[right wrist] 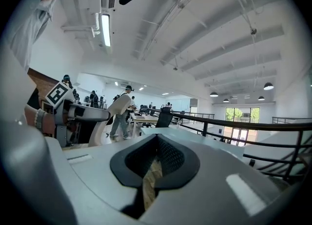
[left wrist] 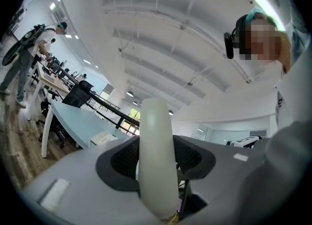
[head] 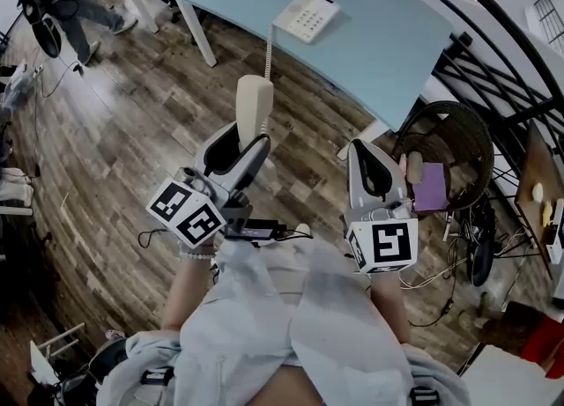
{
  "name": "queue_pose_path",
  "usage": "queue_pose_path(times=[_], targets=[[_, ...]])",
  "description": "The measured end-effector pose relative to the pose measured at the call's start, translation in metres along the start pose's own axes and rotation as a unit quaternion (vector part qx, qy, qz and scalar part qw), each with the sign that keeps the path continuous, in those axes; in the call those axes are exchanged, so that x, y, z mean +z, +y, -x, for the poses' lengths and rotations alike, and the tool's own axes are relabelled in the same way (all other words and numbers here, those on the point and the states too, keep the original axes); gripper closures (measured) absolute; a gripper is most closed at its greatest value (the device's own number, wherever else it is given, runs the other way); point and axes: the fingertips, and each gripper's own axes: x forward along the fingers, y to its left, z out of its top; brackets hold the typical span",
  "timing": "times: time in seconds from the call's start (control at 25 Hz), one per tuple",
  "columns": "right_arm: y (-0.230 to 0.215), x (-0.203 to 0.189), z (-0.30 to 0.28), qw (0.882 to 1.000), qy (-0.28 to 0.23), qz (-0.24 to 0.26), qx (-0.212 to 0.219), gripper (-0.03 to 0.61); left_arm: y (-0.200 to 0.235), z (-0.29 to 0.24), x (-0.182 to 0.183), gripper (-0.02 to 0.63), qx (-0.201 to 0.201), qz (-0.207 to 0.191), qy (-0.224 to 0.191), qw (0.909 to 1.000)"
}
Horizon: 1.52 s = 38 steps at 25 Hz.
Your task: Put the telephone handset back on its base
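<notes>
Two containers of a sort show here; the first is the left gripper, whose jaws are clamped on the cream telephone handset, which stands upright between them in the air, well short of the table; the left gripper view shows the same handset filling the gap between the jaws. The second is a round dark wicker tub on the floor to the right, chair or basket I cannot tell; a purple flat thing lies in it, with a pale object just beside it. The right gripper holds nothing, its jaws together; its own view shows only a thin slit between them.

A coiled cord runs from the handset up to the base; the base lies on the light blue table near its far edge, its keypad facing up and its cradle bare. The floor is of dark wooden planks; loose cables lie on it at the right; a black railing runs behind the table; another person stands at the upper left beside other desks.
</notes>
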Motion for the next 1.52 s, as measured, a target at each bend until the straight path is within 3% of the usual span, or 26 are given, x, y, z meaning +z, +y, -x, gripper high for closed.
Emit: queue_pose_path(times=[0.8,1.52], targets=[[0.036,0.014,-0.011,0.999,-0.013,0.016,-0.032,0.572,0.027,0.020,0.020,0.402,-0.022,-0.015,-0.002,0.9996],[-0.011,0.001,-0.080,1.000,-0.015,0.013,-0.017,0.572,0.067,-0.040,0.030,0.402,-0.012,-0.008,-0.017,0.9998]])
